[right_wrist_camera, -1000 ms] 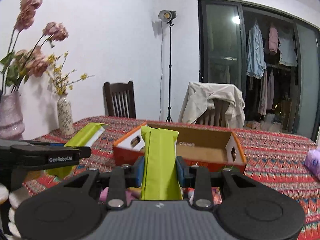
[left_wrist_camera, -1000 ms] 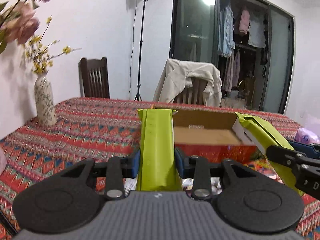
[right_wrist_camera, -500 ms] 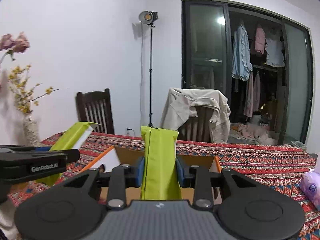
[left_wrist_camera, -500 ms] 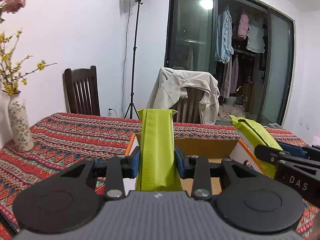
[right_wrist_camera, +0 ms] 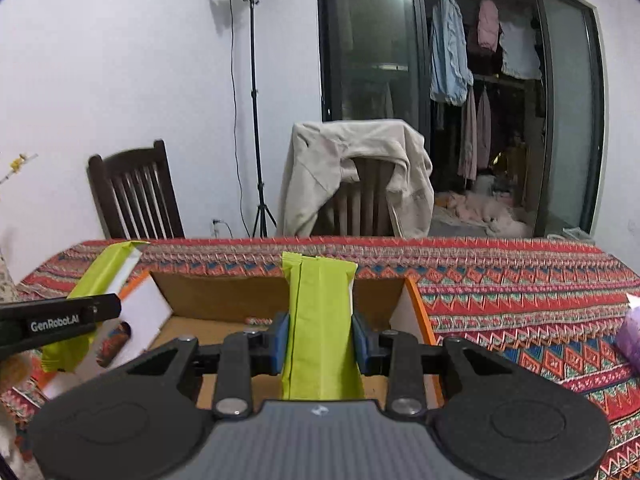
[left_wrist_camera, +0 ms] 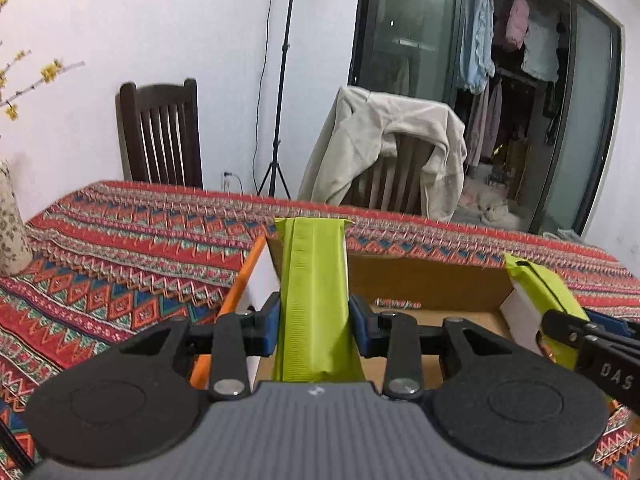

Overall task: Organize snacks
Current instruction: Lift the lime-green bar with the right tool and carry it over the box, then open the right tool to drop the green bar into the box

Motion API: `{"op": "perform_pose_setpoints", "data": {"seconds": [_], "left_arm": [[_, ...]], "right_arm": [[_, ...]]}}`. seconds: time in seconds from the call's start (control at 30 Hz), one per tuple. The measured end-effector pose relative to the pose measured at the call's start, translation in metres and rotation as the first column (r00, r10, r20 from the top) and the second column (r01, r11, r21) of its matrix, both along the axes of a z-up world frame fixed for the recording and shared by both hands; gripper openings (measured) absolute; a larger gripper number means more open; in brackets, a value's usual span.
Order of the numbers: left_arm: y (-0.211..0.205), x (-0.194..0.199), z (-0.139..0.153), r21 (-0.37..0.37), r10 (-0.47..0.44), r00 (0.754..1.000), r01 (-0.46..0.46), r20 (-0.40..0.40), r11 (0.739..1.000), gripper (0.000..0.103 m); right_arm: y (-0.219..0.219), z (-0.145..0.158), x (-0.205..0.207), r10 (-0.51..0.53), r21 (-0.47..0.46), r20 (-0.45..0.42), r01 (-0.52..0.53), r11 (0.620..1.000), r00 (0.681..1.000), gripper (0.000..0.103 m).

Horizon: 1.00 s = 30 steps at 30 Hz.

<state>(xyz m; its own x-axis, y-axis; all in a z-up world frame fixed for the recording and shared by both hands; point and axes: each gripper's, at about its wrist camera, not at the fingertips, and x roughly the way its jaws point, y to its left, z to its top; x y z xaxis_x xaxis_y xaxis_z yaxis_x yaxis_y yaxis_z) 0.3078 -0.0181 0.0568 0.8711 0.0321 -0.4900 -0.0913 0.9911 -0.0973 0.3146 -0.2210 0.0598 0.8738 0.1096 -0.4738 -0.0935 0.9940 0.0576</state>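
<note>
From the left wrist, the left gripper (left_wrist_camera: pixel 314 322) is clamping a green snack packet (left_wrist_camera: pixel 312 280) over the left end of the open cardboard box (left_wrist_camera: pixel 424 284), while the right gripper (left_wrist_camera: pixel 560 320), lettered "DAS", is poking in beside the box's right wall. From the right wrist, the right gripper (right_wrist_camera: pixel 318 338) is pinching its own green packet (right_wrist_camera: pixel 320 312) above the box (right_wrist_camera: pixel 224 292) interior, and the left gripper (right_wrist_camera: pixel 100 308), reading "GenRobot.AI", is carrying its packet (right_wrist_camera: pixel 100 272) over the box's left edge, with bare patterned tablecloth (right_wrist_camera: pixel 520 280) lying open to the right.
</note>
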Motion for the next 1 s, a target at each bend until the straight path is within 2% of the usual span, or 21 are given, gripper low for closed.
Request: {"op": "perform_pose_setpoints", "data": {"seconds": [0.23, 0.27, 0.33, 0.4, 0.47, 0.5, 0.67, 1.0], "left_arm": [[-0.001, 0.001, -0.011, 0.016, -0.004, 1.000, 0.004, -0.011, 1.000, 0.040], [-0.001, 0.000, -0.011, 0.014, -0.005, 1.000, 0.005, -0.003, 1.000, 0.042], [-0.001, -0.004, -0.009, 0.014, -0.011, 1.000, 0.011, 0.017, 1.000, 0.055], [-0.001, -0.009, -0.007, 0.019, 0.003, 0.999, -0.003, 0.042, 1.000, 0.084], [-0.002, -0.013, -0.004, 0.022, 0.006, 0.998, -0.007, 0.066, 1.000, 0.091], [-0.001, -0.015, -0.003, 0.017, 0.006, 0.997, -0.008, 0.075, 1.000, 0.102], [0.002, -0.019, 0.001, -0.001, 0.010, 0.996, -0.010, 0.090, 1.000, 0.103], [0.002, -0.023, 0.005, -0.005, 0.011, 0.995, -0.010, 0.099, 1.000, 0.103]], "right_arm": [[-0.001, -0.009, 0.003, -0.009, -0.015, -0.021, 0.008, 1.000, 1.000, 0.033], [-0.001, -0.009, 0.003, -0.006, -0.018, -0.024, 0.005, 1.000, 1.000, 0.034], [-0.001, -0.009, -0.001, -0.002, -0.020, -0.018, 0.002, 1.000, 1.000, 0.035], [0.000, -0.008, -0.004, -0.001, -0.022, -0.012, 0.001, 1.000, 1.000, 0.050], [0.000, -0.008, -0.008, -0.002, -0.022, 0.003, 0.002, 1.000, 1.000, 0.079], [0.001, -0.007, -0.010, 0.000, -0.024, 0.012, 0.001, 1.000, 1.000, 0.083], [-0.003, -0.003, -0.016, 0.006, -0.009, 0.016, -0.005, 1.000, 1.000, 0.103], [-0.003, 0.004, -0.024, -0.004, -0.015, 0.034, 0.004, 1.000, 0.999, 0.103]]}}
